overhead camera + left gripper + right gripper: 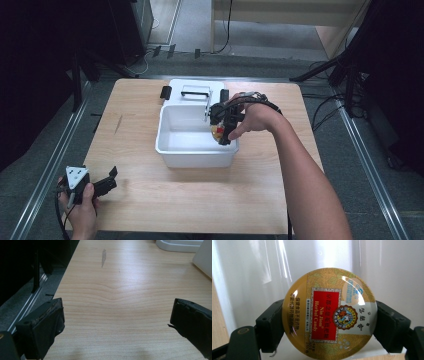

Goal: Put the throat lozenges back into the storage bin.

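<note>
A round gold candy tin (329, 315) with a red label is clamped by its edges between the two black jaws of my right gripper (329, 325). In the high view that right gripper (223, 129) holds the candy tin (218, 132) over the right inner side of a white plastic bin (172, 145) at the table's middle. My left gripper (109, 180) rests at the near left corner of the table, open, with bare wood between its fingers (42, 327).
The bin's white lid (176, 88) with a black handle lies flat just behind the bin. Metal rails and cables run along the floor on both sides of the wooden table (200, 200). The bin's white wall (203, 260) shows at the upper right of the left gripper view.
</note>
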Available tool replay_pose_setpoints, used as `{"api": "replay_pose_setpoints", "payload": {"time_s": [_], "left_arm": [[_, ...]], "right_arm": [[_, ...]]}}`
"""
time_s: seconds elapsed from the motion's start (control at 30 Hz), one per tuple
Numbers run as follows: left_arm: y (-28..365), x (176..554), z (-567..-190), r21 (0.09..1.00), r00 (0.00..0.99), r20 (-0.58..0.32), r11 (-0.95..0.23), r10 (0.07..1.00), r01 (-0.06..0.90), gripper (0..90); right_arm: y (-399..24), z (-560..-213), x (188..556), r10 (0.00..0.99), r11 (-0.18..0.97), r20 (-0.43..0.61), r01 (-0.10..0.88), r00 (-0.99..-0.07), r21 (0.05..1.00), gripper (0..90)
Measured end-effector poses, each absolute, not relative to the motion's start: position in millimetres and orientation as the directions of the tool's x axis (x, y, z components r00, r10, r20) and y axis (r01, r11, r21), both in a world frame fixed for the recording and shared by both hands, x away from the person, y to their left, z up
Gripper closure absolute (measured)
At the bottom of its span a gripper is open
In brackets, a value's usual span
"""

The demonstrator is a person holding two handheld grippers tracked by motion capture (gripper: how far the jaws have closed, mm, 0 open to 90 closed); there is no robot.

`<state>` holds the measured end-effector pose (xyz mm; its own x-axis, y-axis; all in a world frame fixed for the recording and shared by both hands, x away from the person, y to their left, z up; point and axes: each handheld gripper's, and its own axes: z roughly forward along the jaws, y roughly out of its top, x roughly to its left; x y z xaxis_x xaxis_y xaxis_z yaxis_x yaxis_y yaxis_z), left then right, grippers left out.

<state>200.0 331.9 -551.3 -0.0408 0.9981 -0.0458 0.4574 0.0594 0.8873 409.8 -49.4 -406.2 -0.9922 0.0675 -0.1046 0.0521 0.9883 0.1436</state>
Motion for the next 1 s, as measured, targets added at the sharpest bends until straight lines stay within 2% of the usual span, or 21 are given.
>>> {"api": "replay_pose_setpoints", "payload": {"time_s": [0.57,1.0], "left_arm": [[332,200,-551,0.886,-0.039,-0.045,0.058,0.998,0.460,0.0],[332,200,-551,0.886,-0.038,-0.047,0.059,0.998,0.460,0.0]], "right_arm": [[-45,-426,413,0.049,0.993,-0.095,0.038,-0.994,0.112,20.6],[-41,-435,413,0.072,0.995,-0.091,0.065,-0.993,0.080,20.5]]}}
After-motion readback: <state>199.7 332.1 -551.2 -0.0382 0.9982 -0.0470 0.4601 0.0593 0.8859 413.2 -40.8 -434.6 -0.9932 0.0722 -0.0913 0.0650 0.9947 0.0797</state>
